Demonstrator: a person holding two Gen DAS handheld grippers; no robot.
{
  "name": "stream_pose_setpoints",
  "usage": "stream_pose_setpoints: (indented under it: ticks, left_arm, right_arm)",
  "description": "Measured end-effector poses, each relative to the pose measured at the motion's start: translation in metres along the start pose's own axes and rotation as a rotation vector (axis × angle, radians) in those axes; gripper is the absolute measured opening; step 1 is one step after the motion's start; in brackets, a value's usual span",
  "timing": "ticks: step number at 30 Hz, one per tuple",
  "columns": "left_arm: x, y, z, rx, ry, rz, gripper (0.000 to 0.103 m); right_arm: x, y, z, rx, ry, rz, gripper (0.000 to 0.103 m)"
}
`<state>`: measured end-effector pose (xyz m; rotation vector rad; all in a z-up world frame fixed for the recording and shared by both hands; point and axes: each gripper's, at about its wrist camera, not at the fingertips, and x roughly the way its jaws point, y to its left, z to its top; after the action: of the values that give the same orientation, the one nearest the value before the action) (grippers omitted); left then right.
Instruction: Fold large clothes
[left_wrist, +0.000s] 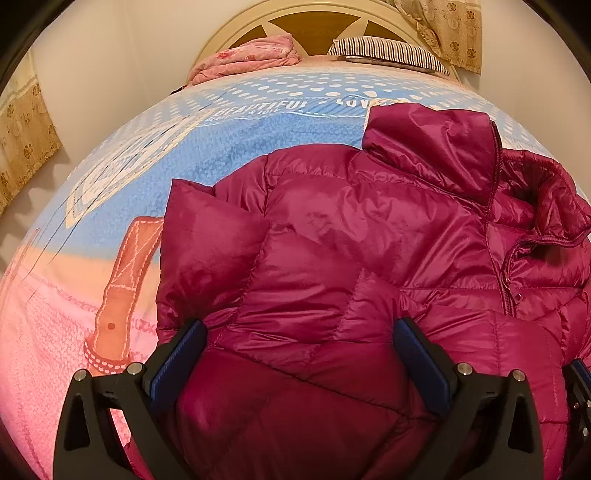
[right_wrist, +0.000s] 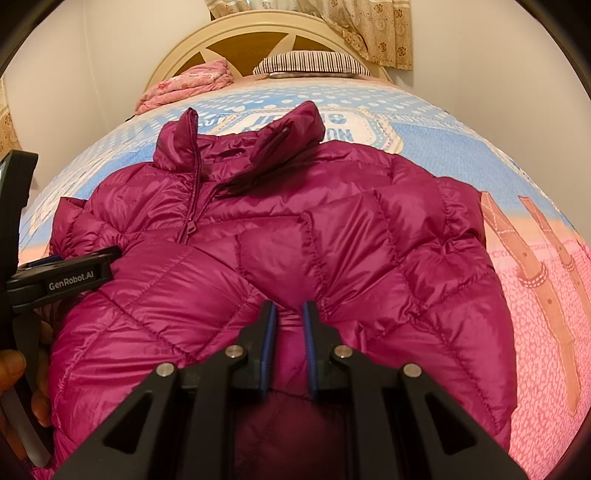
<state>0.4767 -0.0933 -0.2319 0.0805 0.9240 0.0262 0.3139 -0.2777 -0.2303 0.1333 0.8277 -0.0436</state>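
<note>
The jacket (right_wrist: 280, 236) is spread front-up on the near half of the bed (left_wrist: 258, 147), collar (right_wrist: 240, 136) toward the far end and zip partly undone. It is laid flat, presumably so that panels can be turned over one another on a firm, roomy surface. A quilted part, taken to be a sleeve or the hem, is drawn across the near portion.

A bunch of shell fabric is pinched at the near middle by the right gripper (right_wrist: 290, 350); its jaws are narrow, with cloth between the pads. The pinch is judged to be the hold for lifting or carrying a fold.

The left gripper (left_wrist: 299, 369) is held wide, straddling the puffy near-left part. No pad is seen pressing, so nothing is taken as gripped; it appears placed to steady or to take the left edge.

A pillow (right_wrist: 310, 62) and a pink quilt (right_wrist: 184, 85) lie at the far end, well apart from the jacket.
</note>
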Motion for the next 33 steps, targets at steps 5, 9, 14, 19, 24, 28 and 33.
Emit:
stream_pose_setpoints:
  ticks: [5, 9, 14, 19, 24, 28, 33]
  left_arm:
    - [-0.0009, 0.0001, -0.0009, 0.004, -0.007, 0.007, 0.102]
    - [-0.001, -0.0016, -0.0019, 0.006, -0.008, 0.01, 0.102]
    - [-0.0015, -0.0008, -0.0022, 0.002, -0.007, 0.003, 0.102]
    - [-0.0018, 0.0, -0.0028, 0.0, -0.009, 0.0, 0.102]
    - [-0.0017, -0.0004, -0.0028, 0.0, -0.009, 0.0, 0.102]
    - [-0.0026, -0.0021, -0.0025, 0.005, -0.008, 0.005, 0.102]
    - [-0.0091, 0.0009, 0.0031, 0.041, 0.027, -0.02, 0.102]
  right_arm:
    - [0.0003, -0.0001, 0.0, -0.001, 0.001, 0.0, 0.015]
    - [0.0003, 0.001, 0.0001, -0.006, 0.001, -0.007, 0.015]
    - [0.0004, 0.0029, -0.0002, -0.021, 0.001, -0.024, 0.015]
    - [0.0, 0.0053, -0.0005, -0.028, -0.001, -0.033, 0.016]
    - [0.0003, 0.0054, -0.0008, -0.031, -0.002, -0.036, 0.016]
    - [0.0001, 0.0071, -0.0007, -0.033, -0.001, -0.034, 0.017]
    - [-0.0021, -0.0003, 0.0031, -0.009, 0.013, 0.015, 0.019]
